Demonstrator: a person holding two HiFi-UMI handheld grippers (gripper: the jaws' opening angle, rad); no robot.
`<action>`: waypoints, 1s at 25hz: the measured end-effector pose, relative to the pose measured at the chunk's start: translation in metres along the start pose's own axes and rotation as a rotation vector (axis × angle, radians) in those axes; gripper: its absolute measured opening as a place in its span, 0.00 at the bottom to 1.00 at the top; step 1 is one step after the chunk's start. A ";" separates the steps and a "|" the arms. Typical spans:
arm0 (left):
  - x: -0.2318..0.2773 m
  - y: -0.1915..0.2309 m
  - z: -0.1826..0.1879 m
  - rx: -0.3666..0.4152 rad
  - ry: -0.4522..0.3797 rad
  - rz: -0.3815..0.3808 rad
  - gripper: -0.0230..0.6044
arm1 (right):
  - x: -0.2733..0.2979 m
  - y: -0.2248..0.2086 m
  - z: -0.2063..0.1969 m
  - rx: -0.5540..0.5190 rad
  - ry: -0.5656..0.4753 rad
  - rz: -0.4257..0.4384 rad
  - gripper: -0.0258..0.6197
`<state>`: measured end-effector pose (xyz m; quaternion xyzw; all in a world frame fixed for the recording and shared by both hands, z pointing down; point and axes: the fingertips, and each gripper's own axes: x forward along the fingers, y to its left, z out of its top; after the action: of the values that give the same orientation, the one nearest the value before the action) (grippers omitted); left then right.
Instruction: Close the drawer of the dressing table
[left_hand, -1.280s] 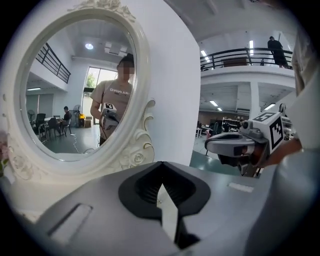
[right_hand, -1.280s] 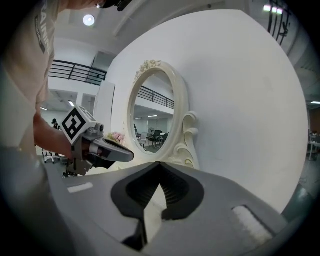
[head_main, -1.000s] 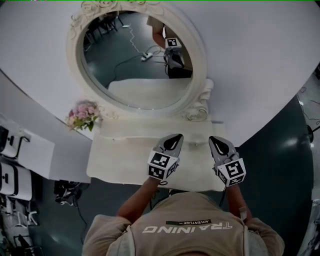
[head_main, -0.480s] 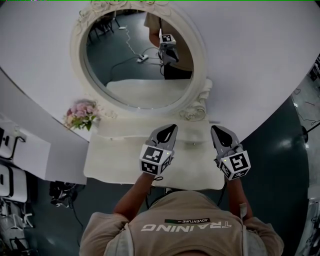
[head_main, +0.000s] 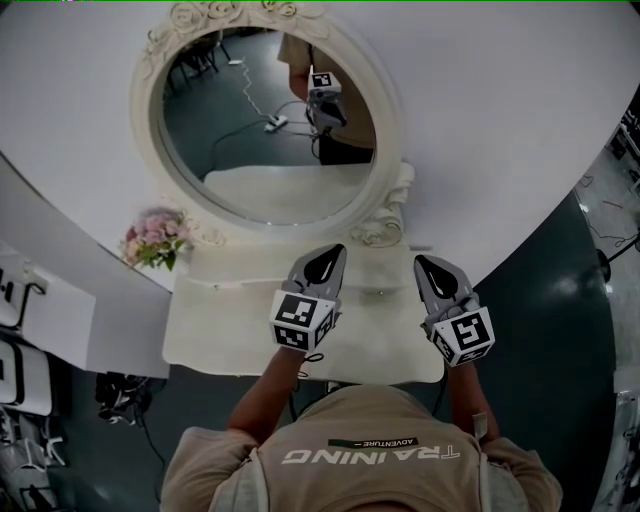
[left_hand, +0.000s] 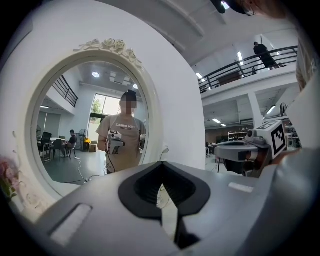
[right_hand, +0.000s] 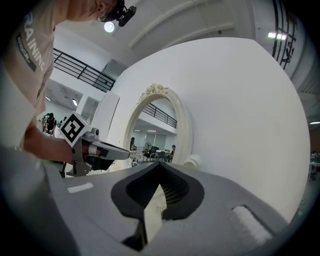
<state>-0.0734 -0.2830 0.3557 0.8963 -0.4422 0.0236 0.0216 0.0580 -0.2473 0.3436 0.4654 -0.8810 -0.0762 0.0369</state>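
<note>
Cream-painted wood, as judged: desk (head_main: 205, 335) with carved trim, set against a white wall (head_main: 500, 120); the top is bare where it can be seen.
Mirror (head_main: 250, 120): oval, set in a moulded cream frame (head_main: 145, 105) and stood at the back of the desk; the person and one claw are reflected in it.
Flowers (head_main: 152, 240): pink posy, placed at the back left of the desk, just beside the frame.
Drawer: not made out in any view. Its front is presumed to lie below the near edge of the desk, hidden by the top and the person's torso. How far it stands out cannot be told.
Left claw (head_main: 327, 260): held over the middle of the desk and pointed toward the mirror; the jaws are brought together and nothing is held between them.
Right claw (head_main: 432, 268): held near the left claw, toward the right end of the desk; the jaws are likewise together and empty.
Handling, as judged: a rigid, fairly light box on runners, expected to slide under a steady push. The painted face is smooth and could be scuffed by hard tips. The mirror and posy would be shaken by a slam.
Hold, as judged: no grip is called for. The drawer front is best pressed at its middle, or with one claw toward each end, so that skewing and jamming are avoided.
</note>
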 end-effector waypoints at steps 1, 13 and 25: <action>0.001 0.001 0.001 0.000 -0.004 0.002 0.07 | 0.000 -0.001 -0.001 0.000 0.002 -0.002 0.04; 0.012 0.001 -0.019 -0.044 0.041 0.001 0.07 | 0.000 -0.006 -0.016 0.021 0.036 -0.003 0.04; 0.015 -0.004 -0.025 -0.050 0.062 -0.017 0.07 | -0.002 -0.004 -0.027 0.056 0.044 -0.007 0.04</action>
<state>-0.0622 -0.2908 0.3819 0.8981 -0.4342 0.0401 0.0578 0.0662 -0.2504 0.3699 0.4707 -0.8803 -0.0412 0.0429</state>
